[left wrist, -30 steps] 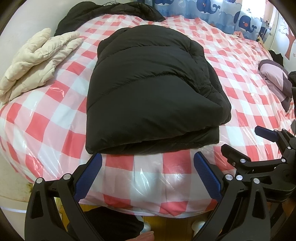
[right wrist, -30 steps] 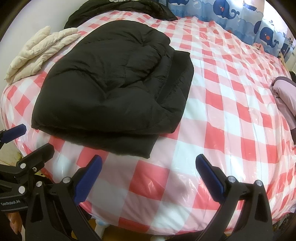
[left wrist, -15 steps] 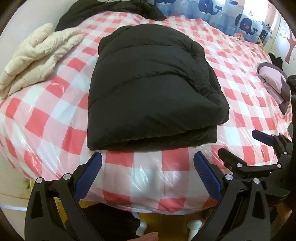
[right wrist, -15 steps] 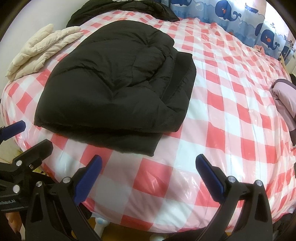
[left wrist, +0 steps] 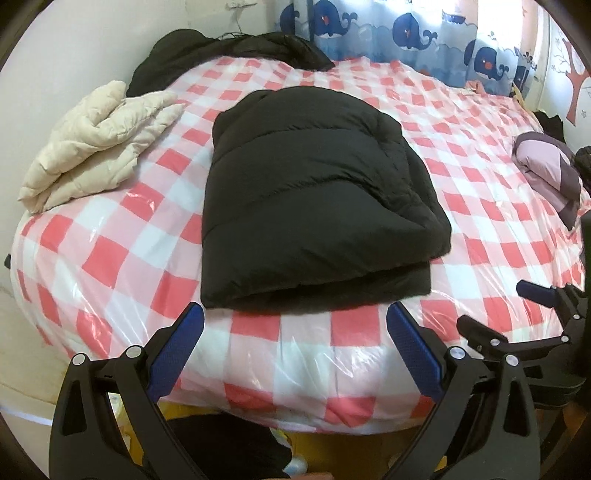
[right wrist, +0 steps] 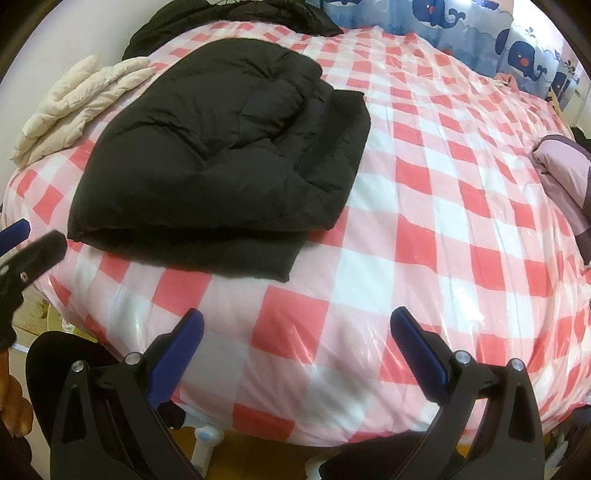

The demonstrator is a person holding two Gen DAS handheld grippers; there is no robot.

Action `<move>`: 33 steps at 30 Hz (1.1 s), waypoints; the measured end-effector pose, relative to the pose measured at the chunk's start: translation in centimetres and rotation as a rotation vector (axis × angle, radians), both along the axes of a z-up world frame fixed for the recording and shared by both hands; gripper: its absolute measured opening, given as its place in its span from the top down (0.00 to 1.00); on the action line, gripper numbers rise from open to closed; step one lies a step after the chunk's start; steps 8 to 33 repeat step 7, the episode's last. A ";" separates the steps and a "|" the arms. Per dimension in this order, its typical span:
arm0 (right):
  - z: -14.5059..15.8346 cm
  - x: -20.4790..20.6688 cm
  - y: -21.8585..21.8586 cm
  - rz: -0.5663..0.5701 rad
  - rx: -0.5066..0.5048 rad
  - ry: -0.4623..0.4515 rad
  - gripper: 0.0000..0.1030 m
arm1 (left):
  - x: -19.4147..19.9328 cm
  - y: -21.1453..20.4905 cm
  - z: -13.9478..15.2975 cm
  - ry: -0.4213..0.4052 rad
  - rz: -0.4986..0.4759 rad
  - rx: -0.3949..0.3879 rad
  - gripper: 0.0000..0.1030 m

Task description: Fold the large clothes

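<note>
black jacket folded on bed | left gripper, right gripper fingers spread, empty | looks done; if tidying, press edges square, don't drag.

Soft, even daylight fills both views, brightest at the window behind the whale curtain, where the upper right washes out. The clear plastic sheet over the checked bed throws small white glints. The black puffer jacket keeps little detail. Fisheye bending curves the edges, with dark corners. In the right wrist view the left gripper is smeared.
</note>
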State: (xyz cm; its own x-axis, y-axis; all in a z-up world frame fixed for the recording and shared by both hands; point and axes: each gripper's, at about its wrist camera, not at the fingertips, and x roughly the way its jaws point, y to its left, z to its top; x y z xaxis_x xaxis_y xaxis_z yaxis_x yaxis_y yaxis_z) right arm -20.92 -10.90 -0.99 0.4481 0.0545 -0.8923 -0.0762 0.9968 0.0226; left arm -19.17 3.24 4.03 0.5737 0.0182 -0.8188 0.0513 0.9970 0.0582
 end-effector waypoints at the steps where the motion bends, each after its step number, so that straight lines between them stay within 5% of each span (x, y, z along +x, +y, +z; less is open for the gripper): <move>1: 0.4 -0.3 -0.1 -0.001 0.000 -0.007 0.05 | -0.2 0.0 0.0 0.009 0.002 -0.004 0.08; 7: 2.3 -2.0 -0.5 -0.006 0.001 -0.048 0.05 | -1.7 0.3 0.8 0.001 0.015 -0.007 0.08; 33: 2.3 -2.0 -0.5 -0.006 0.001 -0.048 0.05 | -1.7 0.3 0.8 0.001 0.015 -0.007 0.08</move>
